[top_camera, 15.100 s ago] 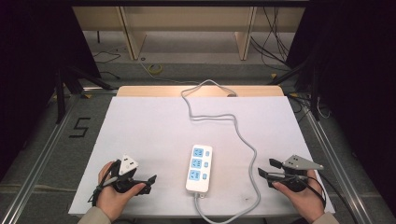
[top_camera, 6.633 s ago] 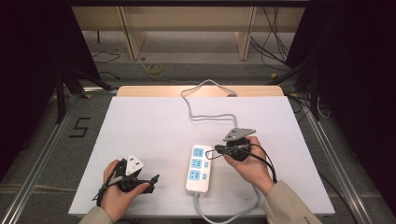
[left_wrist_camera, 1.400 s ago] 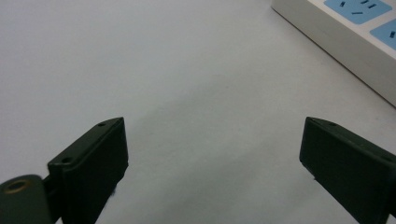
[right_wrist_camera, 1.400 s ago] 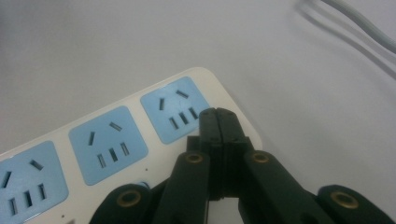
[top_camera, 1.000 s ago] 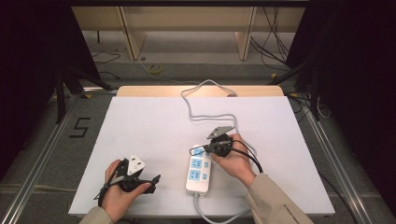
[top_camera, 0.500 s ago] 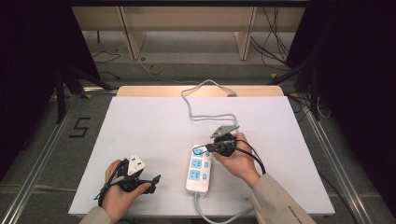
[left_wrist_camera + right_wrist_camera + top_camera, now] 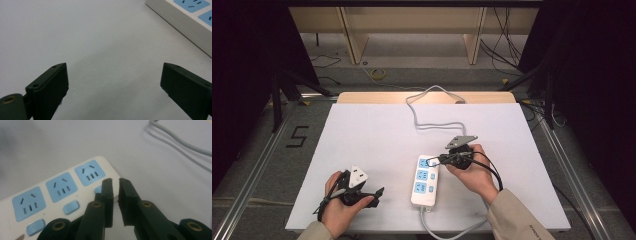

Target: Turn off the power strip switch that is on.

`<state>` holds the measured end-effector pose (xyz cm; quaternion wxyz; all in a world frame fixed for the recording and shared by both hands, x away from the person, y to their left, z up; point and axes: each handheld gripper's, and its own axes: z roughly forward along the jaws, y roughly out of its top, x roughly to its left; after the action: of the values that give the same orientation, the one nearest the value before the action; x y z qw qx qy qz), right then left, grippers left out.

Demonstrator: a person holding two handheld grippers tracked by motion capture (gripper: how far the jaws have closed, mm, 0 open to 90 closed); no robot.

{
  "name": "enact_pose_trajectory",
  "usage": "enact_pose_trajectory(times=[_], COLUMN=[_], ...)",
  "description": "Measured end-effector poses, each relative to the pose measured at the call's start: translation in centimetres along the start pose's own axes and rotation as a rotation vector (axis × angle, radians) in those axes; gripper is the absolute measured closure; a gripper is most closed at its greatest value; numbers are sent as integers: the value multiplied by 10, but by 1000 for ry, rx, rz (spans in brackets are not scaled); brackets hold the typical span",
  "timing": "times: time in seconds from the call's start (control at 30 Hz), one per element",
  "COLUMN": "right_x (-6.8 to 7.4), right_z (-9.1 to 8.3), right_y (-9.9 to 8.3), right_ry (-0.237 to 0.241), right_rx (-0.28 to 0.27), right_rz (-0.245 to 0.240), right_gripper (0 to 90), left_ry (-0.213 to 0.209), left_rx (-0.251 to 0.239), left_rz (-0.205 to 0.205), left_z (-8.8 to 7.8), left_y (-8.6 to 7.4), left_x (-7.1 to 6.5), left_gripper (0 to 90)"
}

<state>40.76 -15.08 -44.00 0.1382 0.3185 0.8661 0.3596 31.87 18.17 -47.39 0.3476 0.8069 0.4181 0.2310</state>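
White power strip point(image 7: 425, 181) with light-blue sockets, grey cable point(image 7: 432, 107).

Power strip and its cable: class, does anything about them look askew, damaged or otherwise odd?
Nothing stands out. The power strip lies flat on the table, its three blue sockets empty and casing intact. Its grey cable snakes loosely toward the far edge without knots. The right hand-held gripper, jaws nearly together with nothing between them, sits at the strip's far end switch.

Right gripper point(image 7: 115, 180): fingers point(image 7: 107, 192) nearly together with a thin gap between the tips, just been opening, nothing between them; right hand point(image 7: 474, 175) wrapped round its body. Left gripper point(image 7: 113, 82): fingers point(image 7: 50, 82) spread wide, nothing between them, left hand point(image 7: 343, 202) low at the near edge.
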Motion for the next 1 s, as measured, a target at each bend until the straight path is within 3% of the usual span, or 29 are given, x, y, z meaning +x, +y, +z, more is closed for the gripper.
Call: enact_pose_trajectory(times=[1.0], right_x=[-16], right_z=[-34], right_y=[-35], right_ry=[-20], right_rx=[-22], right_rz=[48], right_gripper=[762], left_ry=[5], left_rx=[1], left_rz=[-4], left_z=[-1], left_y=[-1], left_x=[1], left_gripper=[74])
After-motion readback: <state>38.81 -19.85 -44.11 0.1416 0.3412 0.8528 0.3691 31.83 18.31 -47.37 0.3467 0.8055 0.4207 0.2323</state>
